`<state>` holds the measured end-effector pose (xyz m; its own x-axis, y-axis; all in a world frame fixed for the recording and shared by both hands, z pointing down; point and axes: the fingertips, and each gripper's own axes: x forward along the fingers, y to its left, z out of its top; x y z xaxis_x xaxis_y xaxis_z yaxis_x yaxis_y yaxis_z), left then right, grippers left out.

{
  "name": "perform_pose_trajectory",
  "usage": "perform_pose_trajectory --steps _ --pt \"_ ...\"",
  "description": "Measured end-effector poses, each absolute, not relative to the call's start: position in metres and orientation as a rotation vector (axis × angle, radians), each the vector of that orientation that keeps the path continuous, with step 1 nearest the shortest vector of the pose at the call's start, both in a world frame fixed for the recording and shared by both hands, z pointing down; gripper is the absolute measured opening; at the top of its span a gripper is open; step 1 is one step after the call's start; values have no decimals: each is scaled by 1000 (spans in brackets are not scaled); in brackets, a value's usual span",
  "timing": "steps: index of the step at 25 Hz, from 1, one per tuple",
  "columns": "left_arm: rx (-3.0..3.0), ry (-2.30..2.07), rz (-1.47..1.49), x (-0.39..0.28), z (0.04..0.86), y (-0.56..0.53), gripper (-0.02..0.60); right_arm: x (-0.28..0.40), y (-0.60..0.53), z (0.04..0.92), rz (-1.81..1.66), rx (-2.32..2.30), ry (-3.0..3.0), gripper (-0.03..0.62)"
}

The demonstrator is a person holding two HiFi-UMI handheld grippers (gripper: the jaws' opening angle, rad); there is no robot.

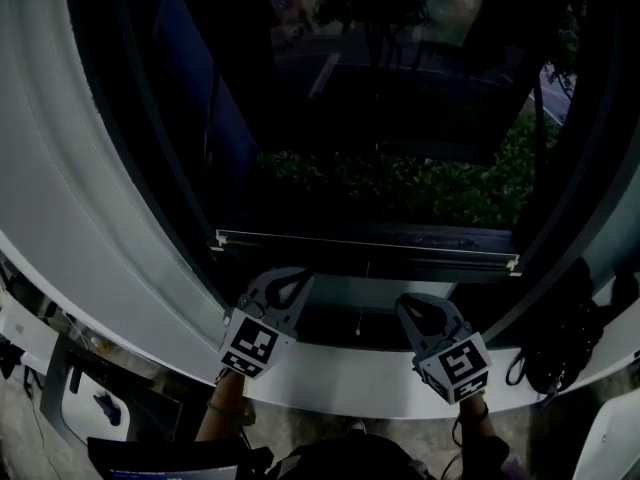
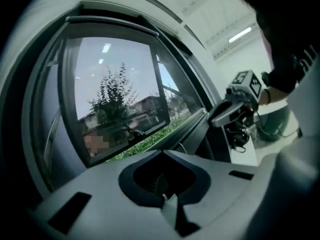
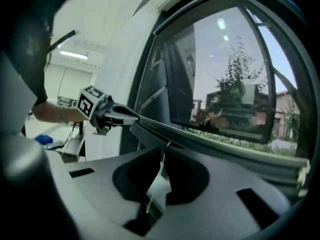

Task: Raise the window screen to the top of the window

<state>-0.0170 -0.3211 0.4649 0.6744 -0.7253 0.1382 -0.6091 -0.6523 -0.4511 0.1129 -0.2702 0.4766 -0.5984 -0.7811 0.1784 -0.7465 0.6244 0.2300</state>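
Observation:
The window screen's pale bottom bar (image 1: 365,249) lies level near the foot of the dark window, a little above the white sill (image 1: 340,383). A thin pull cord (image 1: 358,318) hangs from the bar's middle. My left gripper (image 1: 296,280) points up at the bar's left part, just under it, jaws shut and empty. My right gripper (image 1: 412,304) sits lower, to the right of the cord, also shut with nothing in it. In the left gripper view, my own jaws (image 2: 165,196) meet, and the right gripper (image 2: 216,118) is beside the bar (image 2: 192,119). The right gripper view shows its jaws (image 3: 152,194) closed, with the cord (image 3: 162,156) ahead.
A curved white window surround (image 1: 90,198) frames the left side. Black cables and gear (image 1: 560,348) rest on the sill at the right. A desk with small items (image 1: 60,378) lies at the lower left. Outside are a hedge (image 1: 420,188) and buildings.

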Motion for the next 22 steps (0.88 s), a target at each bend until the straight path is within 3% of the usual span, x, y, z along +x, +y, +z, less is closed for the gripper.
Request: perform_pose_trajectory --steps 5,9,12,14,22 --pt "-2300 887 -804 -15 472 -353 2 114 -308 470 -427 1037 -2382 72" --pt "-2157 764 -1061 -25 489 -366 2 119 -328 478 -522 961 -2231 74" --pt "-2094 670 -1162 -30 499 -374 5 120 -336 484 -552 917 -2140 74" --pt "-2059 606 -1220 -31 504 -379 44 120 -339 490 -550 896 -2089 74" --pt "-2063 469 -1295 -31 508 -382 38 126 -355 496 -555 889 -1946 74"
